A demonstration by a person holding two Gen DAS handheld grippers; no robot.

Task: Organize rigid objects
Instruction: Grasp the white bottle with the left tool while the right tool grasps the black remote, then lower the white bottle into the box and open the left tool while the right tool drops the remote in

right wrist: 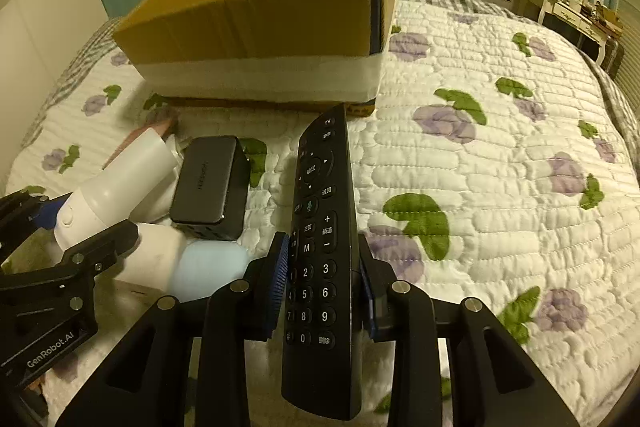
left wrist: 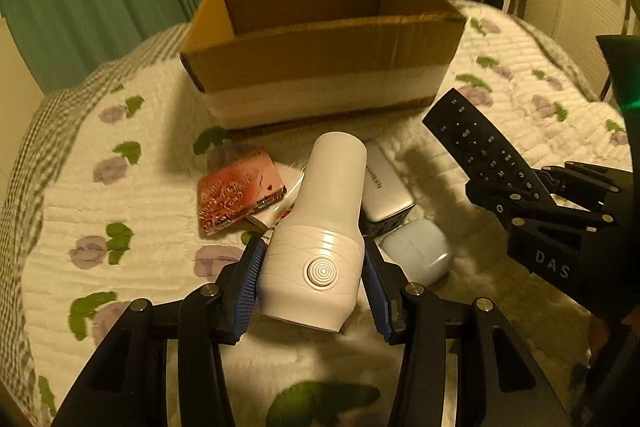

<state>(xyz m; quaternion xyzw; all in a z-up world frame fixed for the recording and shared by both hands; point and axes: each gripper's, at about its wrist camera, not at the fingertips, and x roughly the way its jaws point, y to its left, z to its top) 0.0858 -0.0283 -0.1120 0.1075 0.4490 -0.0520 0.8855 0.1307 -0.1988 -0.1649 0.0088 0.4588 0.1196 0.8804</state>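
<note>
A white handheld device (left wrist: 316, 211) with a round button lies on the quilt between the blue pads of my left gripper (left wrist: 312, 275), and both pads touch its wide lower body. From the right wrist view the same device (right wrist: 120, 187) shows at the left inside the left gripper (right wrist: 76, 219). My right gripper (right wrist: 324, 267) is shut on a black remote control (right wrist: 320, 207), held by its number-key end with the TV end pointing at the box. In the left wrist view the remote (left wrist: 476, 143) hangs above the quilt in the right gripper (left wrist: 516, 187).
An open cardboard box (left wrist: 320, 67) stands on the bed just beyond the objects. A reddish flat case (left wrist: 240, 195), a grey power brick (left wrist: 384, 187) and a pale blue rounded case (left wrist: 416, 251) lie around the white device. The floral quilt (right wrist: 500, 167) stretches to the right.
</note>
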